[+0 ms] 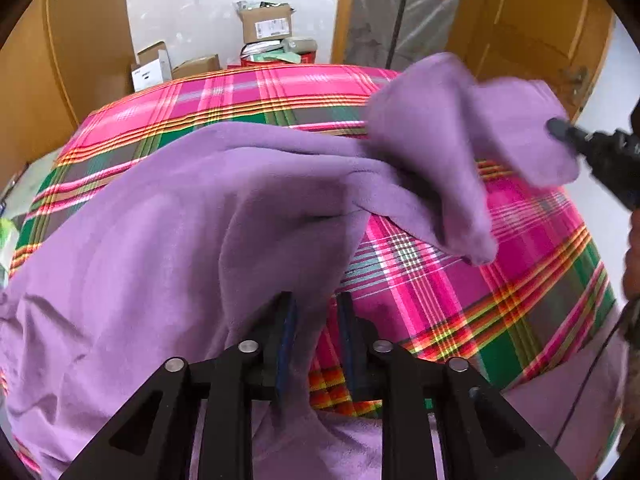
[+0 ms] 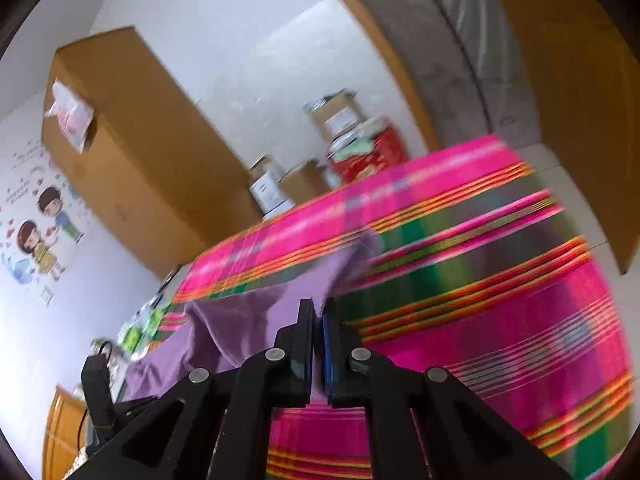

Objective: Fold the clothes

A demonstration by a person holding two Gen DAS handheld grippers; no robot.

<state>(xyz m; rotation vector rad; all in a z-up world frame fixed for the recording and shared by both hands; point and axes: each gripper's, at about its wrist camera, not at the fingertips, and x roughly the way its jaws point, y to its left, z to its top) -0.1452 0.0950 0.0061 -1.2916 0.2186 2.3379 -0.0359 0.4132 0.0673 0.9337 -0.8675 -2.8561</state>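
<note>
A purple garment (image 1: 160,240) lies spread over the pink and green plaid bedspread (image 1: 520,280). My left gripper (image 1: 316,312) points down at the garment's near part. A fold of the cloth hangs in the gap between its jaws, against the left pad (image 1: 289,340), and plaid shows beside the right pad. My right gripper (image 1: 554,126) comes in from the right edge and holds a lifted flap of the garment (image 1: 440,128) above the bed. In the blurred right wrist view, the right gripper (image 2: 319,306) is shut on a thin edge of purple cloth (image 2: 240,320).
Cardboard boxes (image 1: 266,24) and a red tin (image 2: 368,160) stand on the floor beyond the bed's far edge. A wooden door (image 1: 532,28) is at the back right and a wardrobe (image 1: 60,60) at the left. A person's hand (image 1: 632,264) shows at the right edge.
</note>
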